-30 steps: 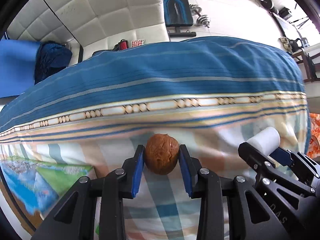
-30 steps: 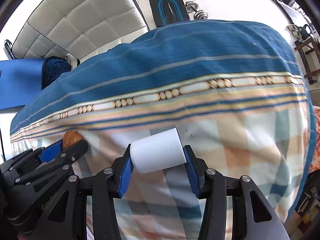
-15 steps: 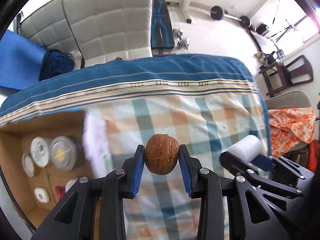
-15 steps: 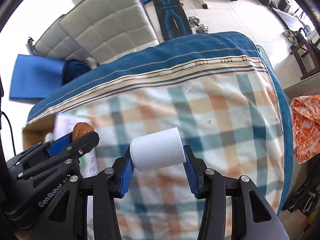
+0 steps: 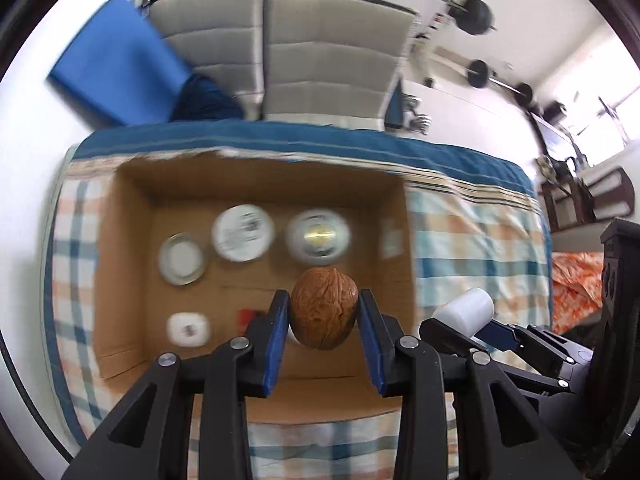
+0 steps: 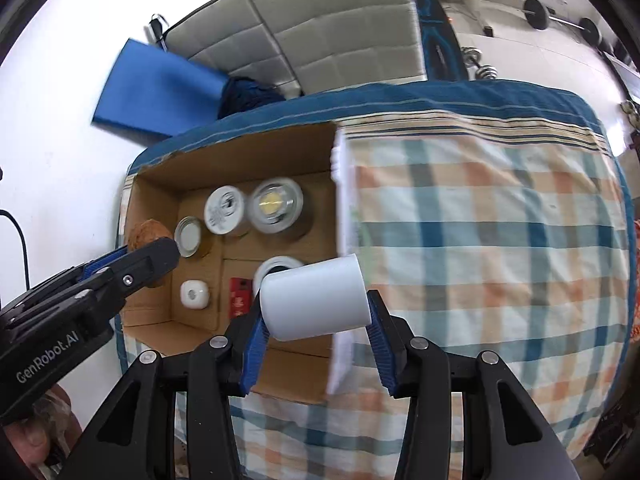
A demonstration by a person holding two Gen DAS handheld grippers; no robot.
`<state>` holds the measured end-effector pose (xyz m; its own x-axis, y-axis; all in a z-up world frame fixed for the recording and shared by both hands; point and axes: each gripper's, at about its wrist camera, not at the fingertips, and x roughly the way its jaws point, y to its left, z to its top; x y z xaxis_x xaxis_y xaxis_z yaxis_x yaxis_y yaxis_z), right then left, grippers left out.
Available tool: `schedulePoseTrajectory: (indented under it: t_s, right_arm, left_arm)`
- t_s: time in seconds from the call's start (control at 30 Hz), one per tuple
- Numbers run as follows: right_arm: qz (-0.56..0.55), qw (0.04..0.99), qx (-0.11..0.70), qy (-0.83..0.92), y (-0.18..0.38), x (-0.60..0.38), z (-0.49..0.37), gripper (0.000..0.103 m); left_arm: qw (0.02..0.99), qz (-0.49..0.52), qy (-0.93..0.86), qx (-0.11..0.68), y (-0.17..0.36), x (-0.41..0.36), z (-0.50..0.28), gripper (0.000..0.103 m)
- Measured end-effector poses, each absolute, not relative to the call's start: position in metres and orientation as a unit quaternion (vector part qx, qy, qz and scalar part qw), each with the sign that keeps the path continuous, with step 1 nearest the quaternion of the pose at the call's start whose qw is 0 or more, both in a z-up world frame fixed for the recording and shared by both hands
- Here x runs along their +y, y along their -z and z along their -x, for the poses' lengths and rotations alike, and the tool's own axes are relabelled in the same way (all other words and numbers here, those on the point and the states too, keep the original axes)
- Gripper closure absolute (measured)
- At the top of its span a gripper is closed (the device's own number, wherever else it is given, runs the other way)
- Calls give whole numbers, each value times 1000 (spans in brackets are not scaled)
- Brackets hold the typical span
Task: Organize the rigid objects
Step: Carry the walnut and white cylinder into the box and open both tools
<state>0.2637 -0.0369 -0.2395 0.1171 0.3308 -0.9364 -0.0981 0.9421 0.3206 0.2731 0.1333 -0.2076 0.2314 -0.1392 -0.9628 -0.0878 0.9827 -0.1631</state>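
Note:
My left gripper [image 5: 323, 320] is shut on a brown walnut [image 5: 323, 308] and holds it above the open cardboard box [image 5: 132, 208]. My right gripper [image 6: 316, 320] is shut on a white cylinder [image 6: 316, 298] lying sideways between the blue pads, over the box's right wall [image 6: 340, 220]. In the right wrist view the left gripper [image 6: 132, 258] and the walnut [image 6: 146, 232] hang over the box's left side. In the left wrist view the right gripper [image 5: 472, 320] with the cylinder [image 5: 466, 310] is at the right of the box.
The box holds several round lidded jars [image 6: 276, 202], a small white square item [image 6: 194, 295] and a red item [image 6: 239, 298]. It stands on a checked cloth [image 6: 480, 240] over a table. A grey padded sofa [image 6: 340, 36] and gym weights [image 5: 476, 20] are behind.
Both grippers have swung left and tilted down, so the open box has come into full view beneath them. The walnut and the white cylinder stay held.

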Motion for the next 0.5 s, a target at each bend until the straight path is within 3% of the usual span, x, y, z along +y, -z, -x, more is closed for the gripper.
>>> schedulePoseTrajectory:
  t_s: [0.5]
  right_arm:
    - [-87, 693, 702, -140, 354, 66, -302, 55]
  left_arm:
    - [694, 195, 3, 693, 330, 227, -301, 71]
